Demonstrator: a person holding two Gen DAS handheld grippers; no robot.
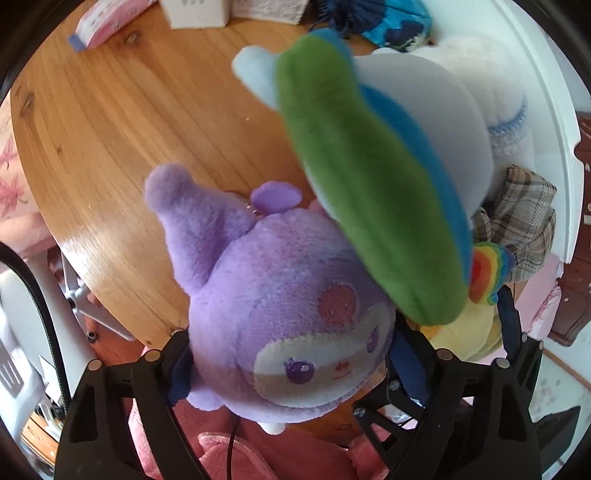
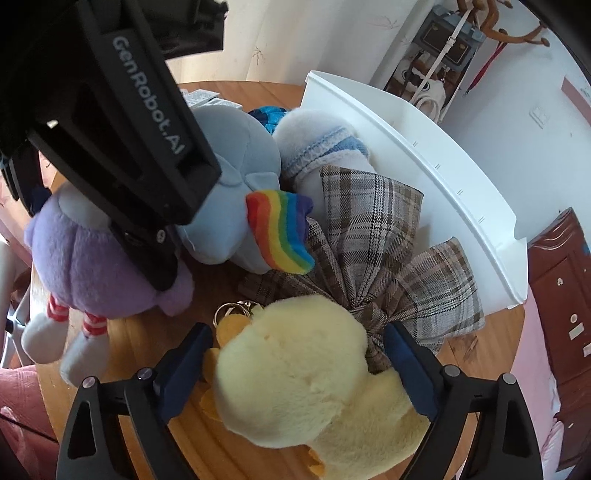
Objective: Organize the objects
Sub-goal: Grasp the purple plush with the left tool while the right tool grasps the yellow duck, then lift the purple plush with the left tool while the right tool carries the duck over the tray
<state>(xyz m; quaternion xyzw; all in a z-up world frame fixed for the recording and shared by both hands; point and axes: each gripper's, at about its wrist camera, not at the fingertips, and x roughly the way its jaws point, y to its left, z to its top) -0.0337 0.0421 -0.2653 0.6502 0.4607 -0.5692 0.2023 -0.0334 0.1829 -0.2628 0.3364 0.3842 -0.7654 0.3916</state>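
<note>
My left gripper [image 1: 291, 373] is shut on a purple plush toy [image 1: 280, 317], squeezing its head between the blue pads just above the round wooden table [image 1: 129, 129]. The same purple plush [image 2: 99, 258] shows in the right wrist view under the left gripper's black body [image 2: 122, 122]. My right gripper [image 2: 295, 369] has its fingers on both sides of a yellow plush duck [image 2: 303, 376] that lies on the table, touching it. A light blue plush with green and blue mane [image 1: 369, 177] and a rainbow tail [image 2: 280, 229] lies against the purple one.
A white bin [image 2: 424, 147] lies on its side at the table's far right, with a white plush [image 2: 321, 144] and a plaid cloth bow [image 2: 373, 236] at its mouth. A pink packet [image 1: 107, 22] and a white box [image 1: 195, 14] stand at the far edge.
</note>
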